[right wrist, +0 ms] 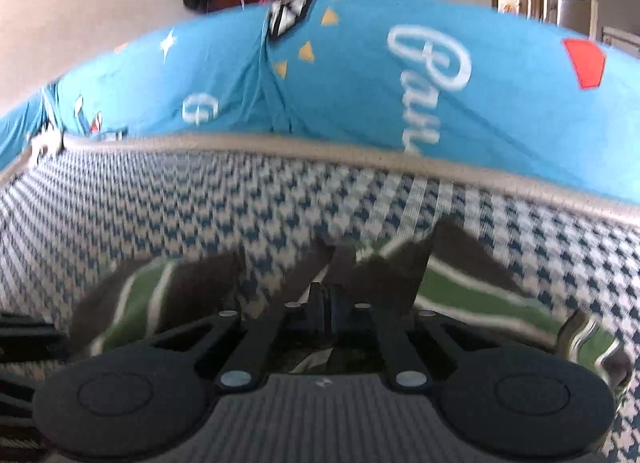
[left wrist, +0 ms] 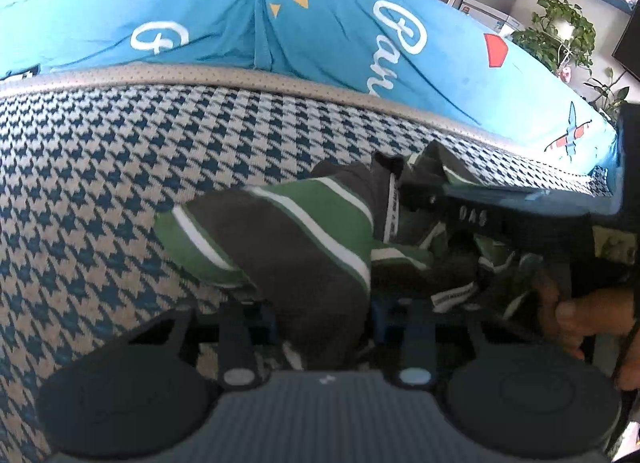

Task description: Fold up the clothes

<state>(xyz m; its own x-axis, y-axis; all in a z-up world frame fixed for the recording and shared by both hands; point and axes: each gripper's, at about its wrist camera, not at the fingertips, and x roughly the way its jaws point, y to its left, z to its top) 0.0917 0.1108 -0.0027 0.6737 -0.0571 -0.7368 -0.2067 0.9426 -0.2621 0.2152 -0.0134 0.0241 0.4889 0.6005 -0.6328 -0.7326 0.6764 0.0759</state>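
While the left gripper [left wrist: 324, 323] pinches a bunched fold of the striped shirt [left wrist: 288, 231], the cloth runs from its jaws toward 12 and 2 o'clock over the houndstooth mat [left wrist: 100, 167]; the other tool's dark finger [left wrist: 480, 215] crosses at 3 o'clock, a hand [left wrist: 572, 315] beneath it. From the right wrist, the right gripper [right wrist: 324, 295] has its jaws together on a shirt edge; cloth spreads from 9 to 3 o'clock, the blue sheet [right wrist: 360, 103] beyond at 12
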